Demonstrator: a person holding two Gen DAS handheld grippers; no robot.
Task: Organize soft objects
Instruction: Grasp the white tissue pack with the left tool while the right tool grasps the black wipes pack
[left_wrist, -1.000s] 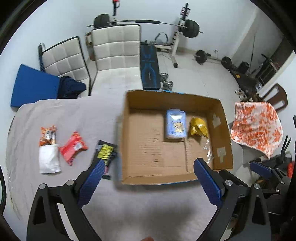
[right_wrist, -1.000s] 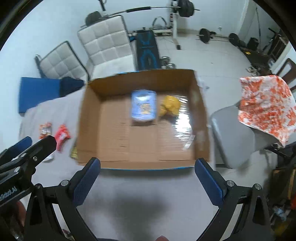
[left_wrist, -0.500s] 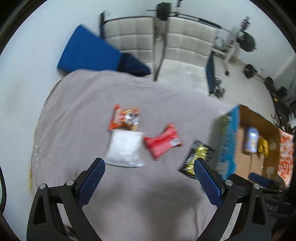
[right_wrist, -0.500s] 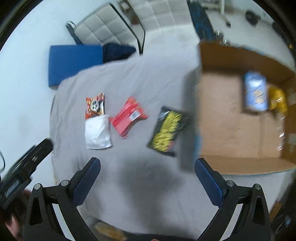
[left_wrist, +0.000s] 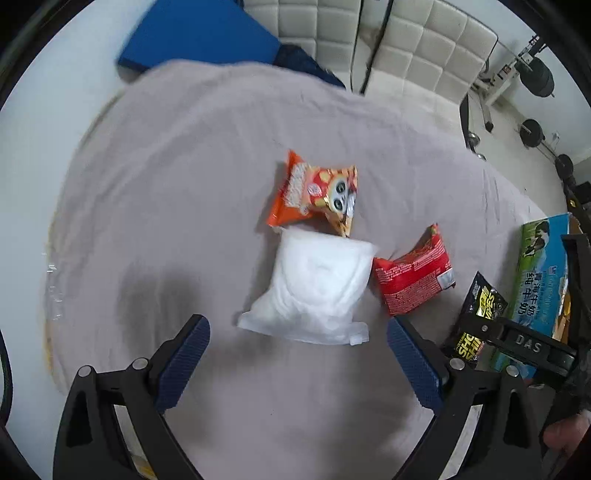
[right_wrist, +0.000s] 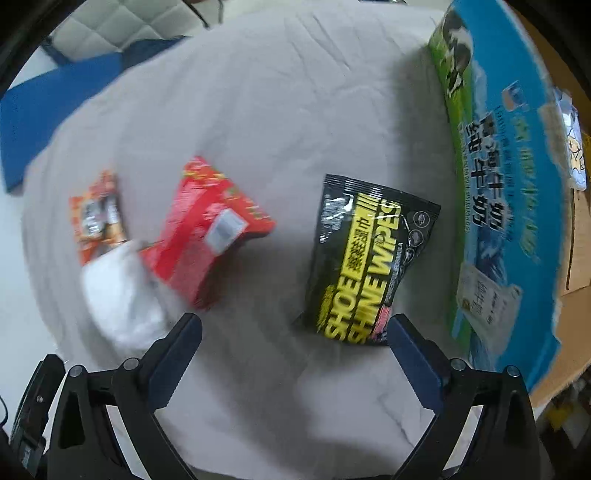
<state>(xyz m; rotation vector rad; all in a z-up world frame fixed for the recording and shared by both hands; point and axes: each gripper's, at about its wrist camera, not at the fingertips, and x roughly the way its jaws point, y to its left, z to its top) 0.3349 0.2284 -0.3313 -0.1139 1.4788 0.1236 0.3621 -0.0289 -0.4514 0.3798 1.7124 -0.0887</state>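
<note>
Both cameras now lower and nearer the packets than half a second ago, left gripper (left_wrist: 297, 345) jaws apart over white soft pouch (left_wrist: 314, 290), right gripper (right_wrist: 293, 349) jaws apart beside black-and-yellow shoe wipes packet (right_wrist: 364, 258), blue-sided cardboard box (right_wrist: 491, 192) holding a light-blue packet (right_wrist: 572, 147), grey cloth-covered table (left_wrist: 184, 184).

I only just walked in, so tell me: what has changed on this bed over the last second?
Both grippers swung away from the cardboard box and came down toward the loose packets. The left gripper now faces the white packet; the right gripper faces the black wipes pack. Neither took hold of anything. The four packets lie where they were.
</note>
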